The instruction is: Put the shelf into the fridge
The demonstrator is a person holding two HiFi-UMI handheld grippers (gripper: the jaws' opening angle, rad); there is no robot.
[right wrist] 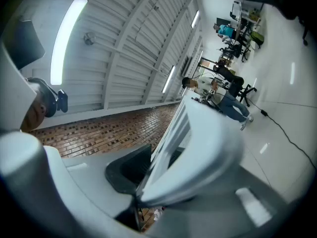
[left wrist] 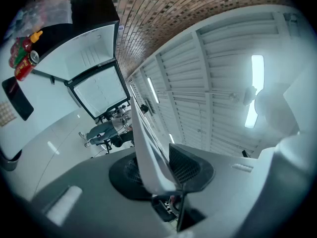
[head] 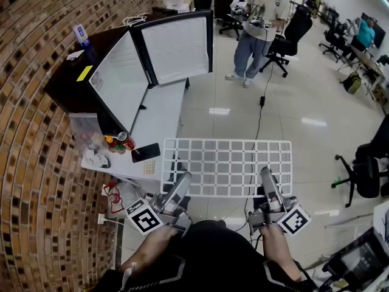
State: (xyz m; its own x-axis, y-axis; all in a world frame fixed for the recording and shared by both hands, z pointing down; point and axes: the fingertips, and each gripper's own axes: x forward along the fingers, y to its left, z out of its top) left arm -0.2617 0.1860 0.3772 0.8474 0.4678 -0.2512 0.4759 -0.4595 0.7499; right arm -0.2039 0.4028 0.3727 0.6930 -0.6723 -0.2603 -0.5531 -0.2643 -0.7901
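A white wire-grid shelf hangs level in front of me over the tiled floor. My left gripper is shut on its near edge at the left. My right gripper is shut on the same edge at the right. In the left gripper view the shelf's rim runs edge-on between the jaws of the left gripper. The right gripper view shows the rim pinched in the right gripper. The black fridge stands at the upper left, its white-lined doors swung open.
A white table below the fridge carries a black phone, sauce bottles and a can. A brick wall runs along the left. A person stands at the back among office chairs; a cable trails over the floor.
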